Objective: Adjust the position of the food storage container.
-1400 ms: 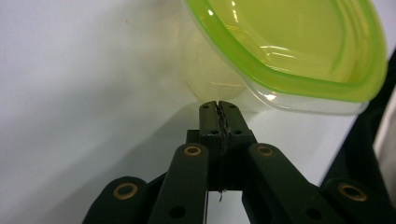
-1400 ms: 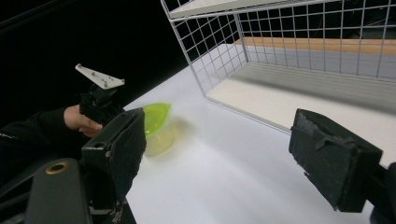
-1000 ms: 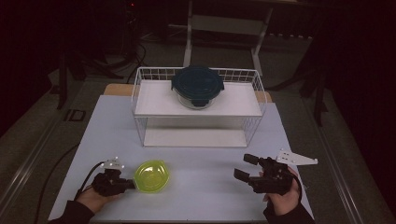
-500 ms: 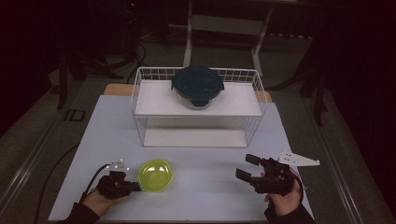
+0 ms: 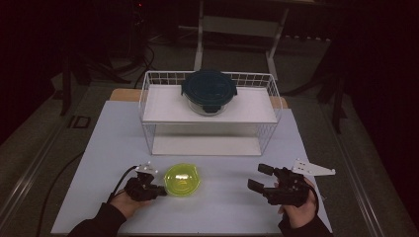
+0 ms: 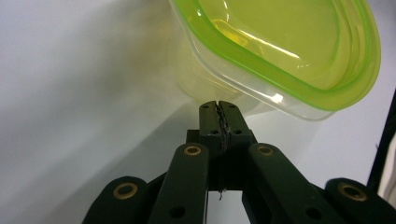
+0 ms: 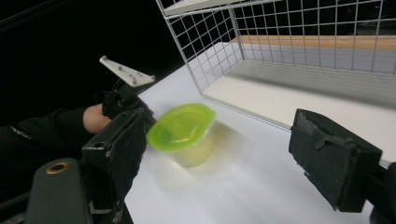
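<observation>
We have a small see-through plastic tub with a bright green lid (image 5: 181, 179) standing on the white table top (image 5: 222, 207), near our edge and a bit left of the middle. It sits in front of the white wire shelf rack (image 5: 210, 116), well apart from it.

Our left gripper (image 5: 159, 190) is right beside the tub, on its left side. Its two black jaws are pressed together with nothing between them. In the left gripper view the closed tip (image 6: 218, 112) points straight at the tub's clear wall, just under the green rim (image 6: 280, 51), and looks to be touching it or very nearly so. So the tub lies straight ahead of this gripper, toward the right of the table.

Our right gripper (image 5: 262, 177) rests well apart on the other side, with its jaws spread wide and holding nothing. In the right gripper view the tub (image 7: 184, 133) sits between the two jaw pads, but farther off.

The left hand is much nearer. We think a push from it would slide the tub toward the right gripper.
</observation>
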`<state>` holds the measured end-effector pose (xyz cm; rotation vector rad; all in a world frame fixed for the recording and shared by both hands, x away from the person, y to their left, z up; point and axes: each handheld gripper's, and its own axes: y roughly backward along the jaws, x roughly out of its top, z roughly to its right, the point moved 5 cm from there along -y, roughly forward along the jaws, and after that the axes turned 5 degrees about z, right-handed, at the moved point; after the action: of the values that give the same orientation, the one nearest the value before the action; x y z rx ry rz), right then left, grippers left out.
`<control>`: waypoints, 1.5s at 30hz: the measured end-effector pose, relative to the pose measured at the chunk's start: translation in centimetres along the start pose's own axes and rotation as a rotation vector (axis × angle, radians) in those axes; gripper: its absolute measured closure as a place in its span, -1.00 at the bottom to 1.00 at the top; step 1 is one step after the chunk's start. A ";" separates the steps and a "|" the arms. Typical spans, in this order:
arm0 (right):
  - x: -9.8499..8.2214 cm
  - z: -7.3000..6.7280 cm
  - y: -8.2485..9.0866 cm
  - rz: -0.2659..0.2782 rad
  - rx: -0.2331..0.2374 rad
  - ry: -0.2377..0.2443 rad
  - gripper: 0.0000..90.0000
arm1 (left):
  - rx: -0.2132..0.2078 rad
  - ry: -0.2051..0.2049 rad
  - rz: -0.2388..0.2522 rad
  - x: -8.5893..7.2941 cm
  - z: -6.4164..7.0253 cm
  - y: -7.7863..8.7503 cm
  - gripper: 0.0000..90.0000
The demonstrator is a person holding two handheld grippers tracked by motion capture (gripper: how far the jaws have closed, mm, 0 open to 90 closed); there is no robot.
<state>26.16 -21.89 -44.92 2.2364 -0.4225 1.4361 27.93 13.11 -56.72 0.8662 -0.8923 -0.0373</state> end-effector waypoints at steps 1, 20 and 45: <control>0.0 0.0 0.0 0.000 -0.001 0.003 -0.59 | -0.001 0.003 0.004 0.3 0.0 -0.2 0.97; -0.2 0.0 -0.2 -0.007 0.000 0.007 -0.59 | -0.019 -0.004 0.025 3.0 0.6 -2.6 0.97; -0.4 0.3 -0.3 -0.019 -0.020 0.022 -0.58 | -0.090 -0.031 0.027 5.5 2.9 -7.1 0.96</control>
<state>26.36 -21.74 -45.42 2.2017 -0.4052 1.4388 31.68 4.44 -56.90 0.7709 -0.9242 -0.0667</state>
